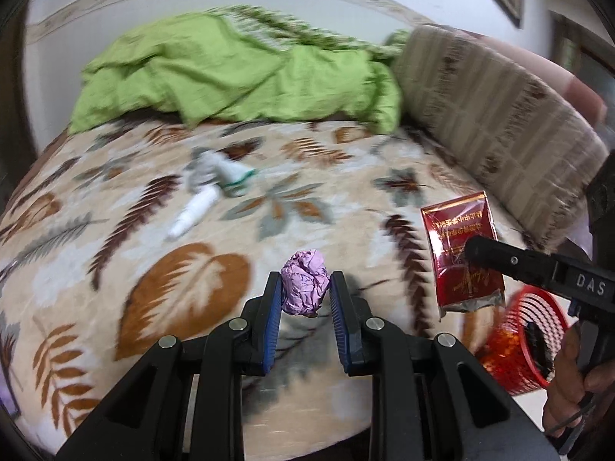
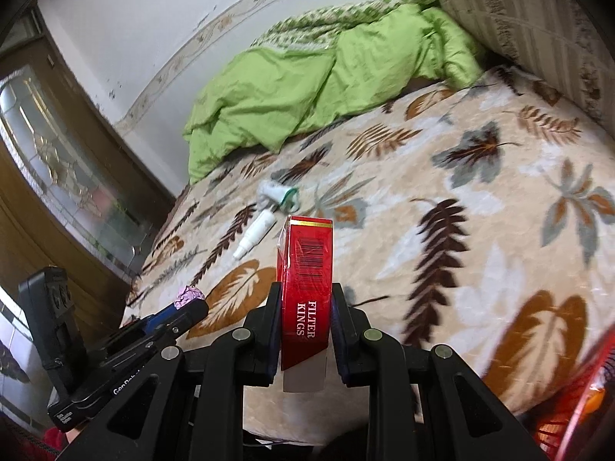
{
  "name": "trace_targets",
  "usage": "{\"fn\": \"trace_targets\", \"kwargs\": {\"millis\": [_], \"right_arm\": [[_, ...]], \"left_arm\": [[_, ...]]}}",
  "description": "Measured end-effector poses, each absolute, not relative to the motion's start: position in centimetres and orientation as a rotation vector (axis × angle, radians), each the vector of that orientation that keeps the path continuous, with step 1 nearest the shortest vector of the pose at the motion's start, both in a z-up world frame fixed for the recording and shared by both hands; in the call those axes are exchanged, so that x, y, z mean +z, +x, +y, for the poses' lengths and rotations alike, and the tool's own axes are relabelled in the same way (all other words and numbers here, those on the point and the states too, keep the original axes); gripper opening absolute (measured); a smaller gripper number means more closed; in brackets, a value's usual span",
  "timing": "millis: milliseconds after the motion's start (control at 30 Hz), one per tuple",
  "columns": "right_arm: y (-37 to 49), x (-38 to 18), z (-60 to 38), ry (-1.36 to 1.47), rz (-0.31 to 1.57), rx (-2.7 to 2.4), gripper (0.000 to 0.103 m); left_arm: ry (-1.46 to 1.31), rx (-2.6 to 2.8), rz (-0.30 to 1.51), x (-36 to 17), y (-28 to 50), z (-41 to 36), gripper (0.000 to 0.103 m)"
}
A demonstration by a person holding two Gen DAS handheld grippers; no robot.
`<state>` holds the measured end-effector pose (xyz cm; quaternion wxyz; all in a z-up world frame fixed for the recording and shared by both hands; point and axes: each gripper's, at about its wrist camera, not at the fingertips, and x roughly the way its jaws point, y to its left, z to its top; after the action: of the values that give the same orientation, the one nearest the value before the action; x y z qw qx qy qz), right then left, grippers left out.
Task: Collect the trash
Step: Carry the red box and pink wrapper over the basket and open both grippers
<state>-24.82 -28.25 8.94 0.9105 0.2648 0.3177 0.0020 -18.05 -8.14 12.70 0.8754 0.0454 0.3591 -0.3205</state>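
Both loaded over the bed: left claw (image 1: 303, 299) clenched on the crumpled purple wrapper (image 1: 304, 288), right claw (image 2: 305, 319) grasping the red cigarette pack (image 2: 305, 269) along its long axis; red basket (image 1: 526, 342) probably just right-below, nearer the right claw.

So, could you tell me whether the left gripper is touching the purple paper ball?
Touching: the left wrist view shows the left gripper with both blue fingers pressed against the purple paper ball.

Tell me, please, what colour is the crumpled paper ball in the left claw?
Pale purple. The paper ball shows best in the left wrist view.
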Motion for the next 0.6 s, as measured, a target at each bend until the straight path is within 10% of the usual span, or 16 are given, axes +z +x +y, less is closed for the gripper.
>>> {"fn": "trace_targets", "kwargs": {"millis": [600], "right_arm": [[-45.0,10.9,-42.4,0.687,0.544,-0.482,0.024]], "left_arm": [[0.207,-1.215,0.849,15.1,-26.8,-25.6,0.024]]}}
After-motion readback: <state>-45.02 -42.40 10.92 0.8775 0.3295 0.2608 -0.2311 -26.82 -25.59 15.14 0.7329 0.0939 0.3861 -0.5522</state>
